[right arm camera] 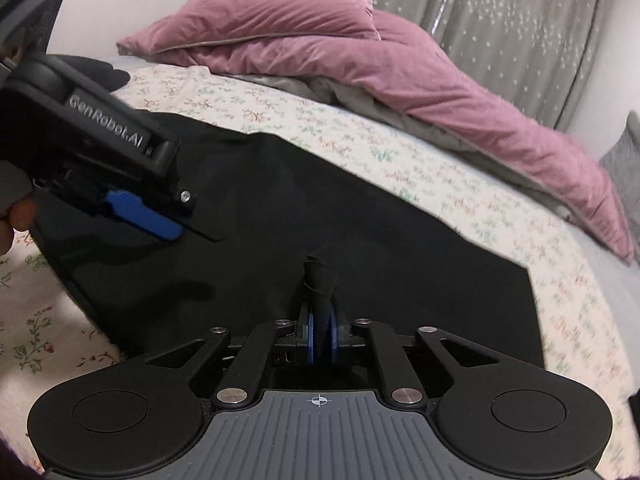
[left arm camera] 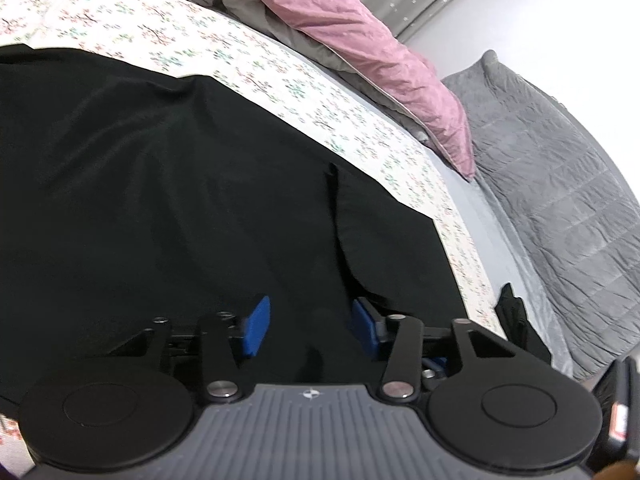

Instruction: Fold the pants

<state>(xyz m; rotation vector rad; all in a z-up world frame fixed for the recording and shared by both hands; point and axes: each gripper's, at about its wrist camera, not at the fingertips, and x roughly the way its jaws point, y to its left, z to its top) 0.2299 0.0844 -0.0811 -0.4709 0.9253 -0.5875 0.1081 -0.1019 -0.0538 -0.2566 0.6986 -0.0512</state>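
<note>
Spread across the floral bed sheet (right arm camera: 360,152), the black pants (right arm camera: 360,248) run lengthwise from 8 toward 4 o'clock, the right tongs (right arm camera: 320,336) pinching a bunched edge at 6 while the left tongs (left arm camera: 308,328) hover spread apart above the cloth.

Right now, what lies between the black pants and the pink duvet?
A bare strip of floral bedsheet separates the black pants from the pink duvet, clearest in the right wrist view.

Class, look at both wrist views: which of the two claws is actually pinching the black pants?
The right claw: its blue pads are closed on a bunched twist of the black pants. The left claw hangs open above the fabric, pads apart.
</note>
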